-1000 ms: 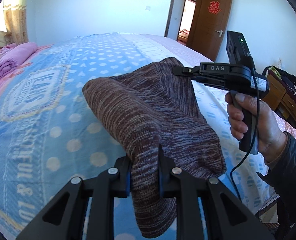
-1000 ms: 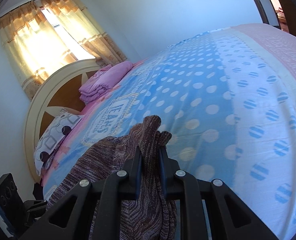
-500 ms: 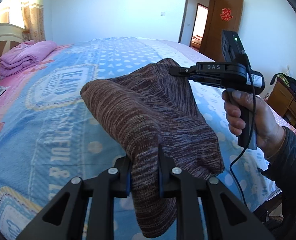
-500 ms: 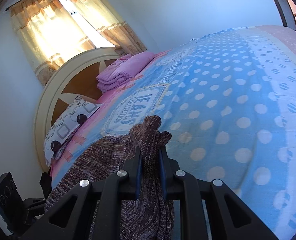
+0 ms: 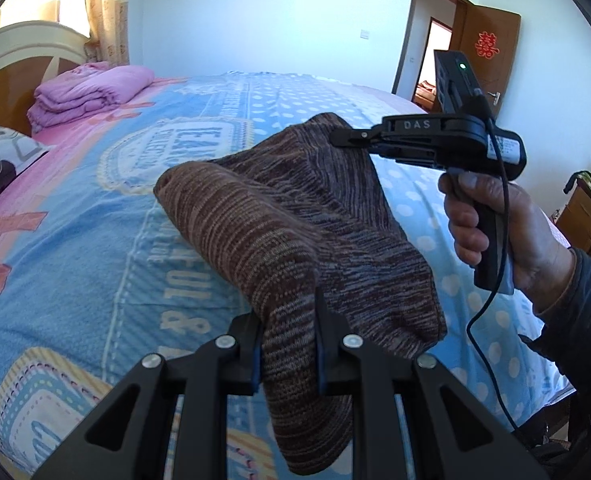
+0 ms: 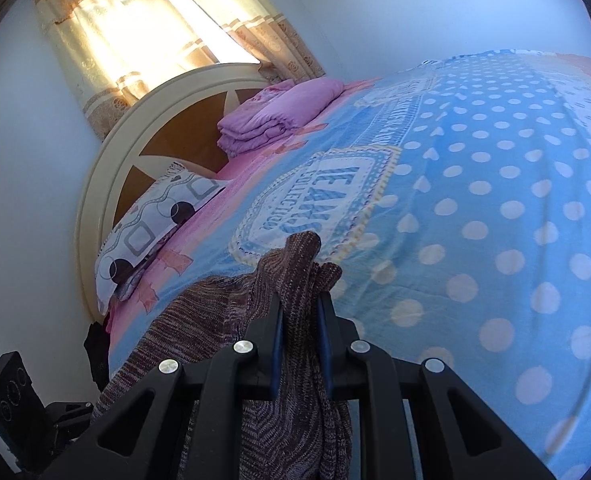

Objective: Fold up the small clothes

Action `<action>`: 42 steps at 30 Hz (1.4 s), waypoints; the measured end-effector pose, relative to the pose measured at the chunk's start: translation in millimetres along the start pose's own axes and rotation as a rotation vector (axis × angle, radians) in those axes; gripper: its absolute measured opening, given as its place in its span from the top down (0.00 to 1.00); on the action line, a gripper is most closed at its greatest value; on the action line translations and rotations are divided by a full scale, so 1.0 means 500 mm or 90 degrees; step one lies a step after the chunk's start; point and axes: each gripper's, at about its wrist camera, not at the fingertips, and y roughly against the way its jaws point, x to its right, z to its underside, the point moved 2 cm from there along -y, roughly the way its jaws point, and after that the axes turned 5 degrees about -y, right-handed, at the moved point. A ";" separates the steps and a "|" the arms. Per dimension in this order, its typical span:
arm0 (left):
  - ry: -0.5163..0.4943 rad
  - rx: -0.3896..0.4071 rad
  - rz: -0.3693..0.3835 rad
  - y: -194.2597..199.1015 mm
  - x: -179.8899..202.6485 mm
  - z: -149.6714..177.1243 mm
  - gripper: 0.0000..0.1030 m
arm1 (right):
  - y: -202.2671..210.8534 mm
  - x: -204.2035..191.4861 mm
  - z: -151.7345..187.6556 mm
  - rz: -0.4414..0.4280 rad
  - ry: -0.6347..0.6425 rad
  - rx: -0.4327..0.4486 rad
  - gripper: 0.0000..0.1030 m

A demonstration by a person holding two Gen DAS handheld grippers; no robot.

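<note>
Since a second ago both views have swung toward the head of the wide bed with the blue, white-dotted printed cover (image 5: 95,240), so the cream-and-wood arched headboard (image 6: 143,128) and the folded pink quilt (image 5: 83,94) now show more fully, while the brown-and-purple striped knit garment (image 5: 295,216) hangs much as it did. It is held up above the cover, strung between the two tools: the left gripper (image 5: 288,340) is pressed onto one bunched edge, and the right gripper (image 6: 300,340), held in the right hand (image 5: 495,232), pinches another edge. The knit looks soft, light and limp, sagging in loose folds, so it will likely drape and not slip; edges or corners seem the best holds. Counted: one bed, one headboard, one folded quilt, one patterned pillow (image 6: 155,220), one garment, two grippers.
</note>
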 end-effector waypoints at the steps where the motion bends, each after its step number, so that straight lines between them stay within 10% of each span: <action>1: 0.003 0.000 -0.001 0.004 -0.001 0.004 0.81 | -0.012 -0.006 -0.002 0.000 0.004 -0.006 0.85; 42: 0.069 -0.039 0.002 -0.022 -0.081 0.126 0.78 | -0.203 -0.033 0.042 0.060 0.030 -0.124 0.85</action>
